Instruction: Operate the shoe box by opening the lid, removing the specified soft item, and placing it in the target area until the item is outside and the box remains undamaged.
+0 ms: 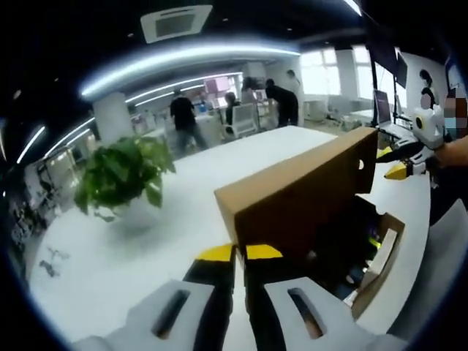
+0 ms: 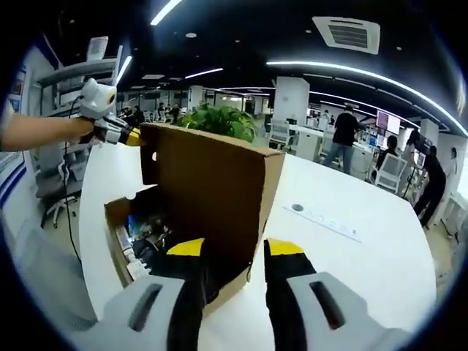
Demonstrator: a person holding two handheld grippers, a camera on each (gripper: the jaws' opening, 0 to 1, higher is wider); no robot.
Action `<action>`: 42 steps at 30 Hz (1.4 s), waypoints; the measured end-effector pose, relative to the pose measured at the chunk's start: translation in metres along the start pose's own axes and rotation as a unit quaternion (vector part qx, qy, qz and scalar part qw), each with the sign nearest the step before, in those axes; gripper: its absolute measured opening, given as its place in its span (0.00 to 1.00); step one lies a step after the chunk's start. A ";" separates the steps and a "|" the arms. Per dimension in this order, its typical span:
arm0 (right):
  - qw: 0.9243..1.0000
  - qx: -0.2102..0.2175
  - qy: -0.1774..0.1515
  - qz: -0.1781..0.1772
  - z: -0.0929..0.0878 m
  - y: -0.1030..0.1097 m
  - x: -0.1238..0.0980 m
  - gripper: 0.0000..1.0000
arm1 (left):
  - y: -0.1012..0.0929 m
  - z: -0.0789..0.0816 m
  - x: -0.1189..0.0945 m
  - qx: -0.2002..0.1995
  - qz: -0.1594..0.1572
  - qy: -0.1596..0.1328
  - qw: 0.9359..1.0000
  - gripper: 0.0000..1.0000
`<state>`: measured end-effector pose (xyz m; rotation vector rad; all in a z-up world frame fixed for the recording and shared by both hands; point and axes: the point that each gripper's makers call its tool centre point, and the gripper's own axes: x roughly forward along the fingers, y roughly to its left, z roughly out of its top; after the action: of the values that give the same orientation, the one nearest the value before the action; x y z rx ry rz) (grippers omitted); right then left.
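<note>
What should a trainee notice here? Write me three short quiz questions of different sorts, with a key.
1. True or false: the lid of the shoe box lies shut flat.
2. What stands on the white table beyond the box? A) a leafy plant B) a kettle C) a desk lamp
3. Whose jaws stand wider apart in its own view, the left gripper or the right gripper?

Key: 1 false, the lid stands raised; 2 A; 3 right gripper.
</note>
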<state>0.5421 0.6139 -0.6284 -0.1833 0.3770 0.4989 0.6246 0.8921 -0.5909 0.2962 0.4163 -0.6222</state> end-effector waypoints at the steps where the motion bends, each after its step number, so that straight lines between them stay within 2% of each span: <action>1: 1.000 0.001 0.003 -0.002 -0.003 -0.001 0.000 0.26 | 0.001 0.001 0.001 -0.001 0.000 -0.001 1.000 0.00; 7: 1.000 0.008 0.019 -0.023 -0.014 -0.010 0.002 0.19 | 0.003 0.002 0.003 -0.006 -0.004 -0.004 1.000 0.00; 20: 0.998 0.011 0.051 -0.038 -0.036 -0.017 0.024 0.10 | 0.012 0.007 0.016 -0.016 -0.010 -0.004 1.000 0.00; 25: 0.997 0.014 0.054 -0.046 -0.037 -0.022 0.029 0.07 | 0.014 0.008 0.020 -0.021 -0.011 -0.005 1.000 0.00; 37: 0.997 0.018 0.063 -0.042 -0.037 -0.024 0.048 0.01 | 0.020 0.011 0.034 -0.034 -0.009 -0.007 0.999 0.00; 42: 0.996 0.028 0.065 -0.045 -0.037 -0.026 0.051 0.02 | 0.021 0.012 0.039 -0.041 -0.008 -0.007 0.999 0.00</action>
<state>0.5853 0.6039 -0.6806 -0.1781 0.5070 0.3886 0.6699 0.8842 -0.5951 0.2106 0.4290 -0.6219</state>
